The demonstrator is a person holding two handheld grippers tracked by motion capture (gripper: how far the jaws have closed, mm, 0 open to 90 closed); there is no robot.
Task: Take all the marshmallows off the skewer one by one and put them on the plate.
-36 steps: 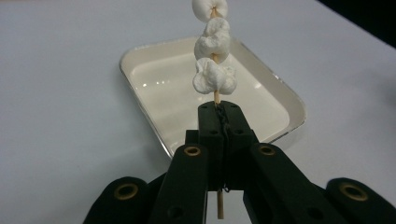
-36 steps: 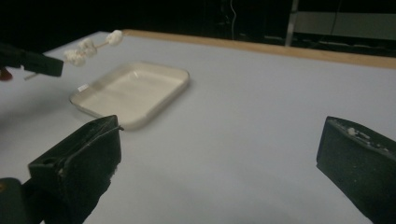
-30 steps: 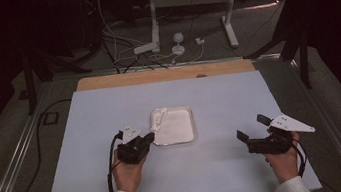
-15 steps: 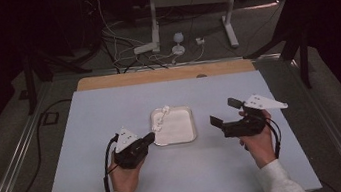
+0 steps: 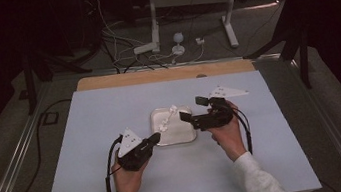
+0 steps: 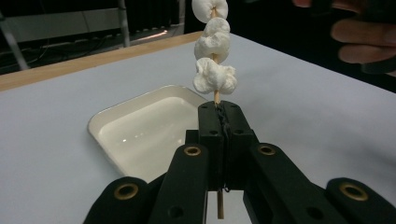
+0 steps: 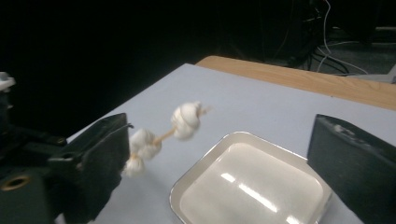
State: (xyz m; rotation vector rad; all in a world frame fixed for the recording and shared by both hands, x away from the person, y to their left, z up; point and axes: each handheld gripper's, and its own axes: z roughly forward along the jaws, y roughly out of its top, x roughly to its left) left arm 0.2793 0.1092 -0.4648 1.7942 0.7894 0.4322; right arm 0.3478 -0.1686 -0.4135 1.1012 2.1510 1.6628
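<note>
My left gripper (image 5: 155,138) (image 6: 219,109) is shut on the lower end of a wooden skewer (image 6: 216,96) that carries three white marshmallows (image 5: 166,119) (image 6: 212,77) (image 7: 187,119). The skewer slants up over the left part of a small white tray (image 5: 184,139) (image 6: 100,123) (image 7: 219,140) at the table's middle. My right gripper (image 5: 191,108) (image 7: 220,128) hangs over the tray's right side, pointed at the marshmallows. It is open wide; its jaws have just been closing a little, with nothing pressed between them.
The pale blue table sheet (image 5: 88,138) has bare room on both sides of the tray. A wooden strip (image 5: 165,74) runs along the far edge. Beyond it, a white stand's legs (image 5: 156,42) and loose cables (image 5: 115,43) lie on the floor.
My right gripper has travelled left from the table's right side to the tray, rising slightly. The left gripper with the skewer has stayed by the tray's left edge.
</note>
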